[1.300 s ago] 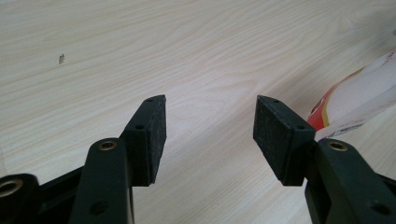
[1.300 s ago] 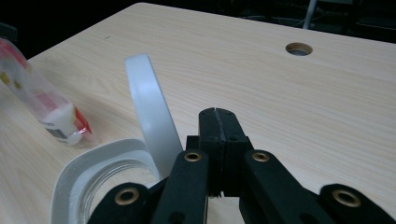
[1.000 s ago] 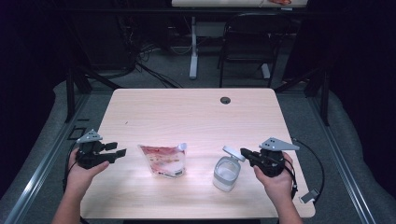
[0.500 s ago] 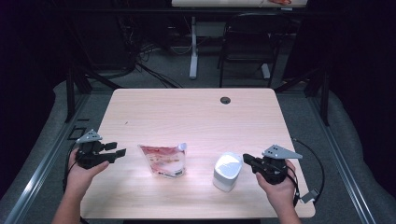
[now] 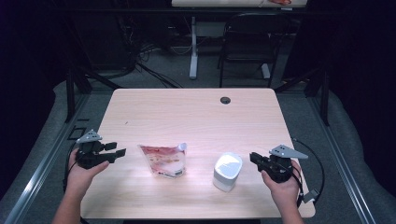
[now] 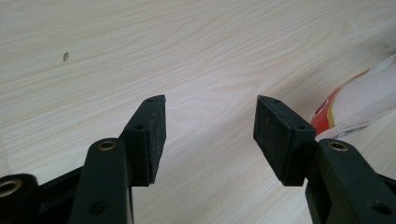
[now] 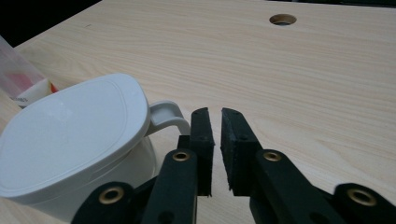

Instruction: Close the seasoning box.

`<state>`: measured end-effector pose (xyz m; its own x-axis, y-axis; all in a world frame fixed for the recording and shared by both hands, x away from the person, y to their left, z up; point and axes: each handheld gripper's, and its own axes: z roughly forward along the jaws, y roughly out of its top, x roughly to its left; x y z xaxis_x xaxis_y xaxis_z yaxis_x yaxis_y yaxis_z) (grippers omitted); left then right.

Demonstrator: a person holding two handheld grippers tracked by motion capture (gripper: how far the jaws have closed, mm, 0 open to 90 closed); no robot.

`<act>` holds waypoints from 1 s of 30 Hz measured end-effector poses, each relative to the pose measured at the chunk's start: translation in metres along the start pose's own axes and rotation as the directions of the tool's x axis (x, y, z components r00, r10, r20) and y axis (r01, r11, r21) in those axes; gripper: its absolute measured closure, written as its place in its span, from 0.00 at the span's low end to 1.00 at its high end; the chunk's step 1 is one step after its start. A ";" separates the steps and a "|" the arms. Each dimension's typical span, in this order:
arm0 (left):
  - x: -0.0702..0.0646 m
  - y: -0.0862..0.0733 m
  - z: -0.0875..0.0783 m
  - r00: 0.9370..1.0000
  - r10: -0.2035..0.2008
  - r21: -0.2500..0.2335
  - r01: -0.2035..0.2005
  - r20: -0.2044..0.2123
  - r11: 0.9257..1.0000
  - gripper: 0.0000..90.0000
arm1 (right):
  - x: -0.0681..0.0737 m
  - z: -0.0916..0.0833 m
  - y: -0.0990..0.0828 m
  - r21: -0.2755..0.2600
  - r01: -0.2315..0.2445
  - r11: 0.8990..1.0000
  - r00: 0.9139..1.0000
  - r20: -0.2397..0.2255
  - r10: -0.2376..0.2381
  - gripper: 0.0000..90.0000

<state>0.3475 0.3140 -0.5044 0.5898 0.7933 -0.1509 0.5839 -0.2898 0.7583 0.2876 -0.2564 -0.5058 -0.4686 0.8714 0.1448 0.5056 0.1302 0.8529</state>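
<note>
A white plastic container (image 5: 227, 170) with its lid on stands on the table at the front right; in the right gripper view the container (image 7: 70, 149) is at the left, its lid tab (image 7: 166, 116) pointing at my jaws. My right gripper (image 5: 252, 157) sits just right of it. Its jaws (image 7: 215, 116) have just been opening: a narrow gap, nothing between them, clear of the tab. A red-and-clear pouch (image 5: 164, 160) lies at the front centre. My left gripper (image 5: 120, 150) hovers left of the pouch (image 6: 359, 107), wide open (image 6: 210, 126) and empty.
The light wooden table (image 5: 187, 112) has a round cable hole (image 5: 225, 100) near its far edge. A black chair (image 5: 247, 42) and desk legs stand on the floor beyond. Cables trail from both grippers off the table's sides.
The right gripper lowered the lid onto the container, let go and drew back to the right, its jaws now slightly parted. The left gripper and pouch stayed still.
</note>
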 end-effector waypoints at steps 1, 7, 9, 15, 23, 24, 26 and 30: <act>0.000 0.000 0.000 1.000 0.004 0.003 -0.004 0.000 1.000 0.49 | -0.001 0.000 0.000 0.007 0.004 1.000 1.000 0.007 -0.004 0.89; 0.000 -0.001 0.001 1.000 0.001 0.004 -0.001 -0.004 1.000 0.49 | -0.008 0.004 -0.006 0.008 -0.004 1.000 0.999 0.034 0.004 0.75; 0.000 -0.001 0.002 1.000 0.000 -0.001 0.000 -0.009 1.000 0.49 | -0.011 0.006 -0.008 0.001 -0.026 1.000 0.999 0.040 0.026 0.70; -0.001 -0.002 0.006 1.000 -0.001 -0.007 0.001 -0.016 1.000 0.49 | -0.021 0.010 -0.014 -0.003 -0.067 0.998 0.994 0.086 0.067 0.60; -0.005 -0.005 0.015 1.000 -0.009 -0.001 0.009 -0.016 1.000 0.49 | -0.032 0.018 -0.024 0.041 -0.092 0.995 0.989 0.122 0.086 0.56; -0.005 -0.005 0.015 1.000 -0.009 -0.001 0.009 -0.016 1.000 0.49 | -0.032 0.018 -0.024 0.041 -0.092 0.995 0.989 0.122 0.086 0.56; -0.006 -0.005 0.016 1.000 -0.002 0.009 0.002 -0.015 1.000 0.49 | -0.033 0.019 -0.025 0.046 -0.098 0.994 0.989 0.119 0.092 0.56; -0.008 -0.006 0.020 1.000 0.001 0.016 -0.001 -0.015 1.000 0.49 | -0.038 0.022 -0.029 0.060 -0.113 0.992 0.986 0.128 0.104 0.56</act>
<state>0.3506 0.2980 -0.5204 0.5821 0.8009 -0.1405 0.5920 -0.2990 0.7484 0.3070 -0.2825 -0.5473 -0.3164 0.9338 0.1672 0.5975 0.0593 0.7997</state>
